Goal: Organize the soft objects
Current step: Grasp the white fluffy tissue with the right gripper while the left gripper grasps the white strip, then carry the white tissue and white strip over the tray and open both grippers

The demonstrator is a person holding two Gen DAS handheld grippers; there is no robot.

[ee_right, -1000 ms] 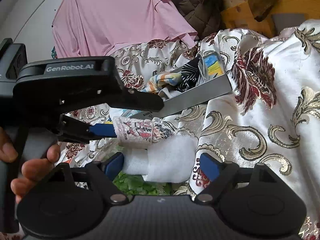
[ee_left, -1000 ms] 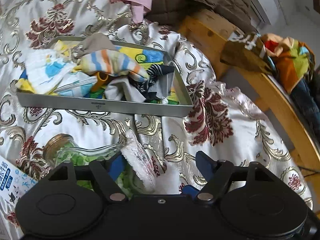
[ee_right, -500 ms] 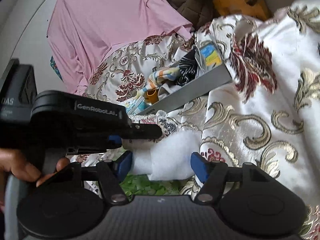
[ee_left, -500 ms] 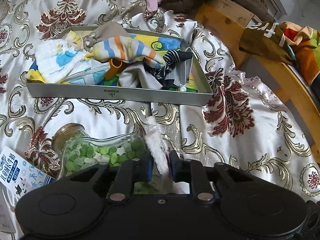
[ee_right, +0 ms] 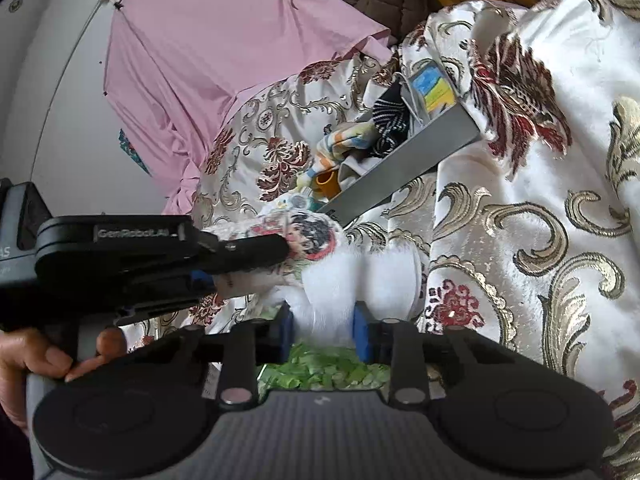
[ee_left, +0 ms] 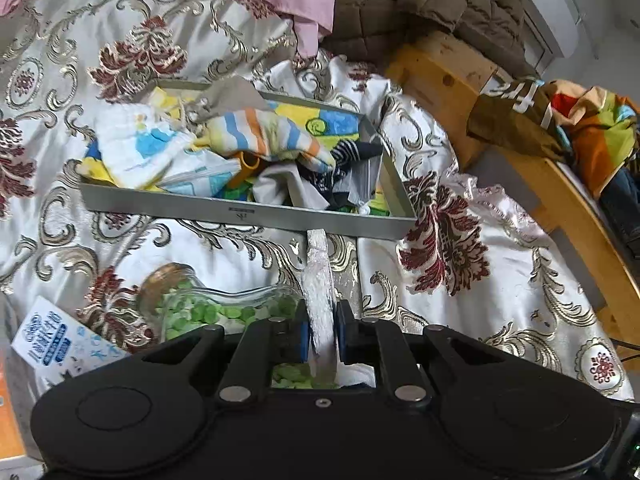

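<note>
White fluffy cloth with a printed red and black picture (ee_right: 316, 240) was stretched between both grippers, above a glass jar of green pieces (ee_left: 208, 312) lying on the gold and dark red patterned bedspread (ee_left: 500, 288), and just in front of the grey rectangular tray full of colourful soft cloths (ee_left: 248, 212). The left gripper (ee_left: 322, 330) had its jaws narrow and pinched on one edge of this cloth; the right gripper (ee_right: 322, 330) was closing its jaws, and the plain white part was already squeezed between the blue pads. To do the step well, I think both grips should be firm before lifting, and the cloth should be kept flat for folding. On the left gripper's body "GenRobot.AI" (ee_right: 136, 234) could be read; the white and blue printed card (ee_left: 52, 340) beside the jar had characters too small to read
</note>
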